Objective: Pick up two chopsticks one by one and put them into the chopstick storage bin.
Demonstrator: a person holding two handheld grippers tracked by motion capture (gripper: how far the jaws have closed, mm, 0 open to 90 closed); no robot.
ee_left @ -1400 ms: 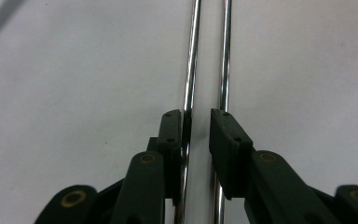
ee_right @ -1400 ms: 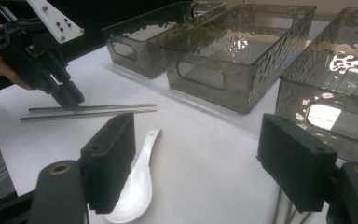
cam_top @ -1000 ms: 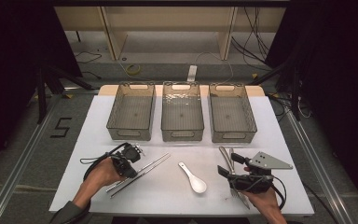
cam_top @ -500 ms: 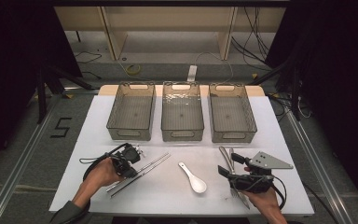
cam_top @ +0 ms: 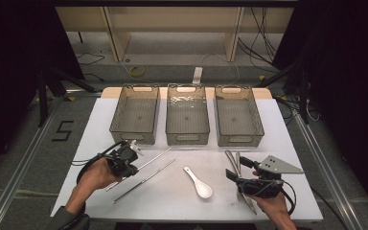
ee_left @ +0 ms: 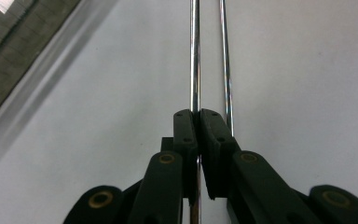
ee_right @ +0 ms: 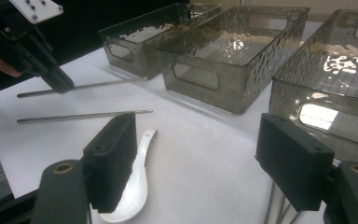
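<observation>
On the table, left gripper (ee_left: 197,123) clamps one chopstick (ee_left: 195,56); right gripper (ee_right: 200,163) gapes; bins (cam_top: 187,116) empty, sorting barely begun.

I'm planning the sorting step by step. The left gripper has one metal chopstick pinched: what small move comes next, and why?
Probably lift it clear, then carry it toward the left bin. The left gripper is shut on one chopstick, while the second chopstick lies close alongside, so a straight lift avoids dragging it.

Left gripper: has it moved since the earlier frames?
Yes. The left gripper, shut on one metal chopstick, has shifted toward the left bin; that chopstick has separated from the other chopstick lying on the table.
</observation>
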